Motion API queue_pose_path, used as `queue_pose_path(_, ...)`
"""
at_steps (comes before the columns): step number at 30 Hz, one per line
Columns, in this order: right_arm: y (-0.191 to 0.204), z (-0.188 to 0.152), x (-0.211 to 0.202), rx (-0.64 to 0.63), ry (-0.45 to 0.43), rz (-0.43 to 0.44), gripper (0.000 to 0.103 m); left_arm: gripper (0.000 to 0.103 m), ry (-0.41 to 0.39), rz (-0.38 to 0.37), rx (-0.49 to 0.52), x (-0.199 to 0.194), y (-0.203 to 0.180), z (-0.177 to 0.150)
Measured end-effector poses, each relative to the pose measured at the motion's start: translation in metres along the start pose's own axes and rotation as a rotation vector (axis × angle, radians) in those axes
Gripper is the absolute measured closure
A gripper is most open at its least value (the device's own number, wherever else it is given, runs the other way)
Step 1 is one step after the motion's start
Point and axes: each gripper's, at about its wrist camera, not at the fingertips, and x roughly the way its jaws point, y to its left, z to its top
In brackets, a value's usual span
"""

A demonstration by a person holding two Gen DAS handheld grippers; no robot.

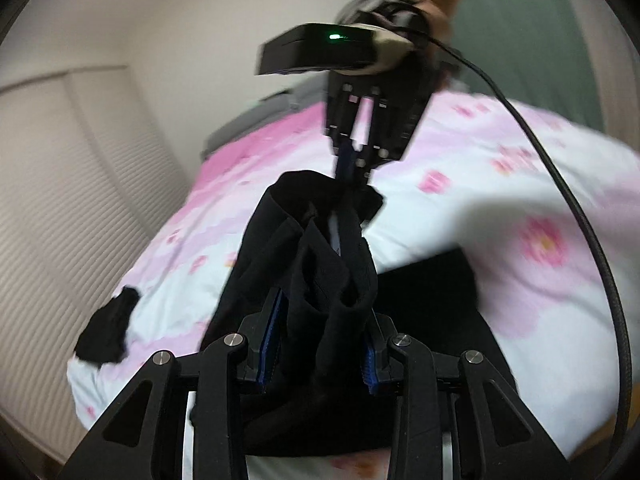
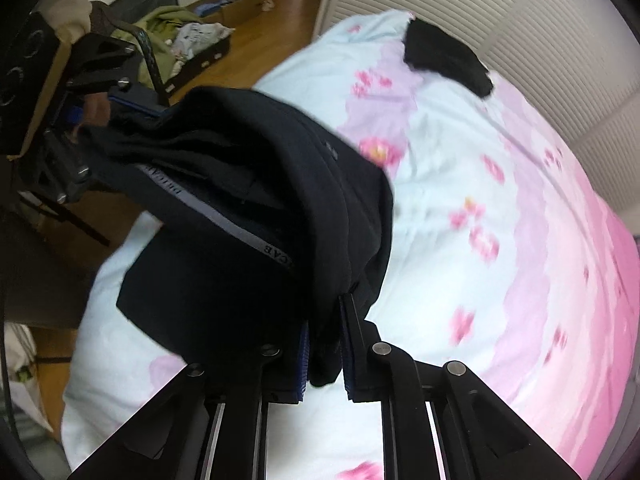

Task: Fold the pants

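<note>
Dark navy pants (image 1: 320,264) hang bunched between both grippers above the bed. My left gripper (image 1: 324,354) is shut on one end of the waistband, and cloth fills the gap between its blue pads (image 1: 274,340). The right gripper (image 1: 353,176), held by a hand beyond it, pinches the other end. In the right wrist view the right gripper (image 2: 326,356) is shut on a fold of the pants (image 2: 260,200), whose grey inner waistband tape shows. The left gripper (image 2: 114,104) grips the far end at upper left. The rest of the pants lies on the duvet (image 1: 432,300).
The bed has a white and pink flowered duvet (image 2: 500,208). A small black garment (image 2: 444,56) lies near its edge by the slatted wardrobe door (image 2: 540,32). A wooden floor (image 2: 280,32) with an open case of clothes (image 2: 192,40) lies beyond. A cable (image 1: 580,216) trails from the right gripper.
</note>
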Motion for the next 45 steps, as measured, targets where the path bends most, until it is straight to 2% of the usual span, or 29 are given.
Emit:
queue_pose_path(8,0.065,-0.066,0.064,0.039,-0.011,-0.117,0.089,0.066,0.023,-0.078,0.241,0.026,-0.082,-0.045)
queue_pose_path(16,0.089,-0.089,0.091,0.103,-0.09,-0.279,0.087,0.06,0.008,-0.006,0.389,0.036,-0.121,-0.063)
queue_pose_path(19,0.092,-0.089,0.088,0.141,-0.091,-0.313,0.087,0.042,0.022,0.029,0.398,0.031,-0.115,-0.054)
queue_pose_path(21,0.097,-0.089,0.076,0.169,-0.096,-0.322,0.087,0.026,0.026,0.034,0.371,0.016,-0.11,-0.049)
queue_pose_path(25,0.103,-0.087,0.047,0.256,-0.114,-0.322,0.085,0.02,-0.002,-0.008,0.329,-0.015,-0.093,-0.027)
queue_pose_path(27,0.099,-0.081,0.025,0.35,-0.147,-0.323,0.068,0.015,-0.017,-0.047,0.247,-0.031,-0.074,-0.008)
queue_pose_path(29,0.099,-0.077,0.006,0.439,-0.19,-0.312,0.056,0.014,-0.028,-0.072,0.176,-0.032,-0.057,0.005)
queue_pose_path(32,0.077,-0.072,-0.011,0.621,-0.247,-0.264,0.046,0.014,-0.012,-0.093,0.101,-0.014,-0.042,0.018)
queue_pose_path(35,0.047,-0.081,-0.007,0.818,-0.283,-0.209,0.046,0.016,0.025,-0.13,0.054,0.02,-0.034,0.019)
queue_pose_path(38,0.013,-0.087,0.014,0.949,-0.29,-0.168,0.046,0.017,0.052,-0.175,0.008,0.044,-0.03,0.013)
queue_pose_path(42,-0.008,-0.087,0.053,0.99,-0.256,-0.086,0.046,0.02,0.15,-0.286,-0.086,0.07,-0.029,-0.009)
queue_pose_path(45,0.001,-0.095,0.075,0.968,-0.197,-0.029,0.046,0.02,0.218,-0.367,-0.14,0.079,-0.034,-0.025)
